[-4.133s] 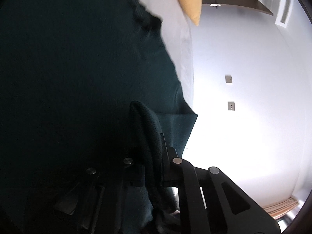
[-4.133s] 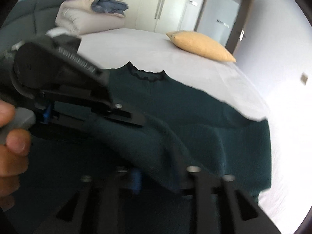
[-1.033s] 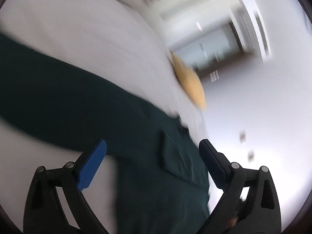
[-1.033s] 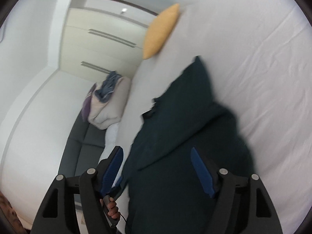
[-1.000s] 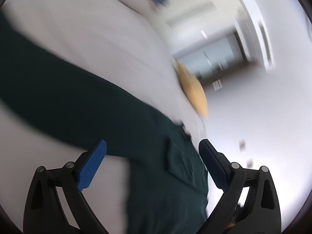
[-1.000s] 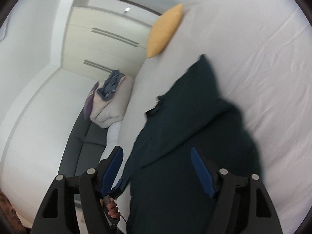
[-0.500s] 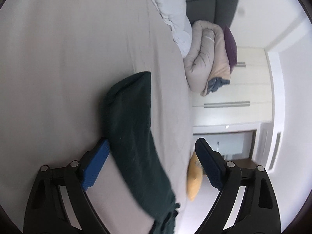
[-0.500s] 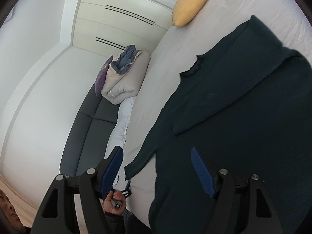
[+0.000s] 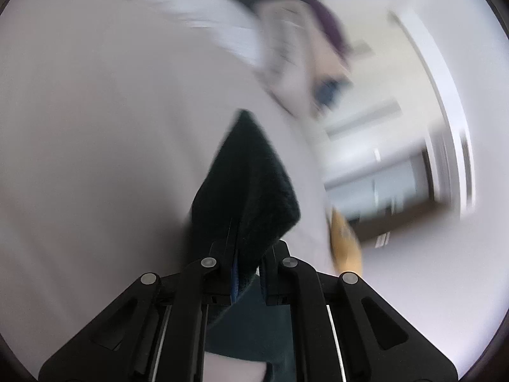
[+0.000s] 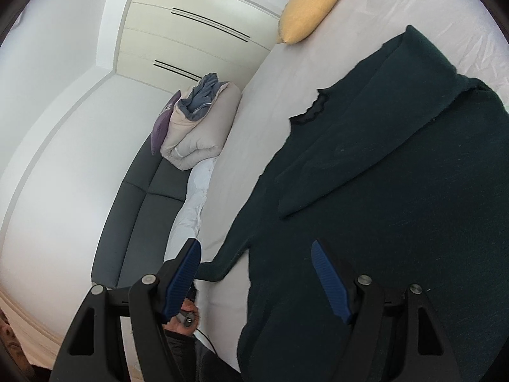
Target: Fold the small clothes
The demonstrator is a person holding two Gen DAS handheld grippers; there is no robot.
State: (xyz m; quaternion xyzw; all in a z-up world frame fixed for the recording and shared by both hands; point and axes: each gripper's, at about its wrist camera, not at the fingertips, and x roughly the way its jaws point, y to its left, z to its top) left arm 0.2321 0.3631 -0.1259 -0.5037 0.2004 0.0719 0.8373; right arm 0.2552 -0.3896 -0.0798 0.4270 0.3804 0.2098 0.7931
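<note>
**Left sleeve pinched, right gripper waiting wide**

You are clamping the left gripper (image 9: pixel 246 273) on the cuff end of the dark green sweater (image 10: pixel 397 191), its jaws having just been closing onto the fabric, and the sleeve (image 9: pixel 245 184) is bunching up ahead of the pads in a thick wad. That wad is your first risk: you are gripping a lump, not a flat edge, so the knit may be creeping out as you carry it across, and the fold line could be landing crooked. The left view is also smearing with motion, so I cannot tell how much cloth is truly sitting between the pads.

Second risk: you are pulling on 1 sleeve only. The body is lying loose on the pale sheet of the bed (image 10: pixel 254 102), so a quick drag may be sliding the whole garment toward the bed's near edge instead of folding it.

Your right gripper (image 10: pixel 254 277) is hanging with its blue pads well apart, gripping nothing, above the sweater's lower body near that edge. The other sleeve is already lying folded across the chest, with the collar pointing toward the yellow pillow (image 10: pixel 310 8) at the bed's far corner. Consider the free gripper as an anchor for the body while the left sleeve is travelling.
</note>
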